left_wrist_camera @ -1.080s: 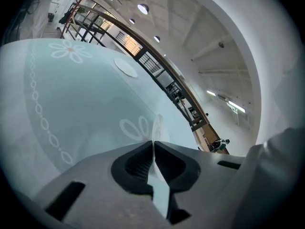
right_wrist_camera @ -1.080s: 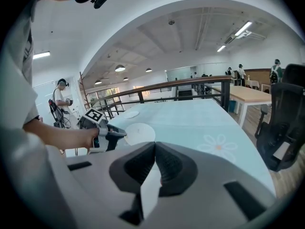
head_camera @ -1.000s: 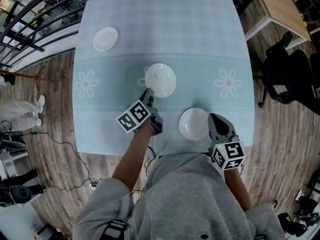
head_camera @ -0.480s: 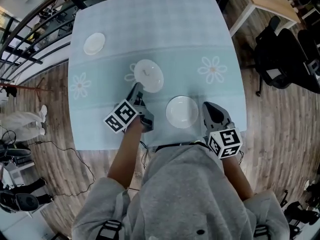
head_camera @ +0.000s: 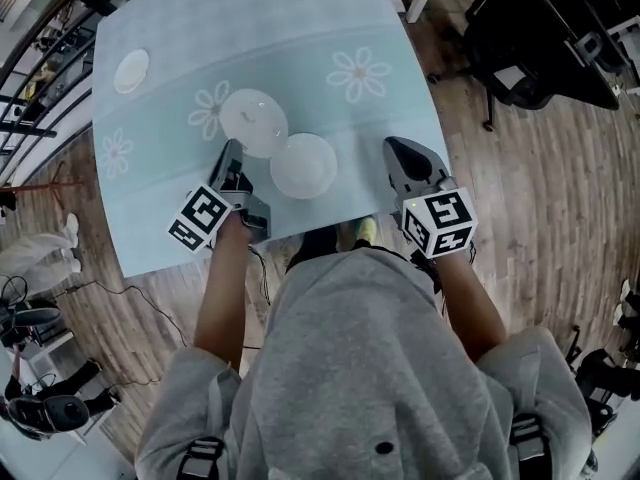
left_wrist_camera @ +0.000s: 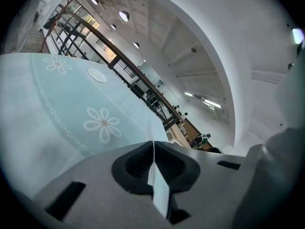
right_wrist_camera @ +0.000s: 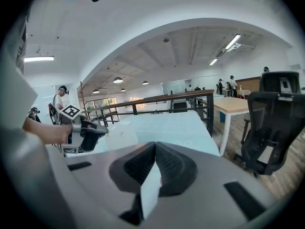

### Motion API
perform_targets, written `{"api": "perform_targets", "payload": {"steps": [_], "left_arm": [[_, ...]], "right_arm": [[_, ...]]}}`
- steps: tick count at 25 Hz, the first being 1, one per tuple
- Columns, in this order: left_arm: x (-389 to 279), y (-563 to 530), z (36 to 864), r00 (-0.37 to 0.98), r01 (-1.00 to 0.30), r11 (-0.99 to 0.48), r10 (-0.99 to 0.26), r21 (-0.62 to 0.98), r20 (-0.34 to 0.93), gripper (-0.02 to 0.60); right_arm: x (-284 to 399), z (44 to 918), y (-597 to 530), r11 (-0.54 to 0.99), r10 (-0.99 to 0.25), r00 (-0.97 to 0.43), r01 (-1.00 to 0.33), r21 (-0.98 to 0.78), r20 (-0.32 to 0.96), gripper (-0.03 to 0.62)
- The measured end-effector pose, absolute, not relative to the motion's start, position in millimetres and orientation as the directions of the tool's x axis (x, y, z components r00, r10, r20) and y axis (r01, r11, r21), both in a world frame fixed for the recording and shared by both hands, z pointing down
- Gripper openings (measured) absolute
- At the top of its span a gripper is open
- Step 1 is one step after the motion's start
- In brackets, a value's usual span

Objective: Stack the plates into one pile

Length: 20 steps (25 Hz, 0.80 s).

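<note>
This is a large open-plan office hall. It has a white arched ceiling (right_wrist_camera: pixel 157 37) with strip lights (right_wrist_camera: pixel 232 42), and a black railing (right_wrist_camera: pixel 157 98) runs across it. Wooden desks (right_wrist_camera: pixel 233 104) stand with black swivel chairs (right_wrist_camera: pixel 274 123) on plank flooring (head_camera: pixel 560 188), and people (right_wrist_camera: pixel 232 82) stand about far off.

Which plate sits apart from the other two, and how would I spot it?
On the teal tablecloth with daisy prints, the near plate and middle plate lie side by side by the person. The lone plate lies far off toward the back left corner, looking smaller, with nothing beside it.
</note>
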<state>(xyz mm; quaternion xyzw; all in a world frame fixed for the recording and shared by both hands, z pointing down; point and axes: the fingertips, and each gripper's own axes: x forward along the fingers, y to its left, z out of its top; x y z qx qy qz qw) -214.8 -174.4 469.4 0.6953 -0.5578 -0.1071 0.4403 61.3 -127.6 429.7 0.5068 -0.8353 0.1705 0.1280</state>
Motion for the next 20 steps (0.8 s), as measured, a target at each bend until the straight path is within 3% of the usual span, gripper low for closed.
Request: {"api": "perform_targets", "payload": {"steps": [10,20], "left_arm": [[-151.8,-118.9,474.2,0.397,-0.656,-0.016,-0.858,0.755,0.326,0.026],[-139.9,-79.3,520.4,0.377,-0.629,0.076,-0.84,0.774,0.389,0.026]], "right_arm": [[116.1,430.6,-94.6,0.432,-0.809,-0.455,-0.89,-0.148,0.372,0.025],[125.5,440.3,-62.7,0.479,-0.787,-0.498,-0.865,-0.15,0.363,0.025]]}}
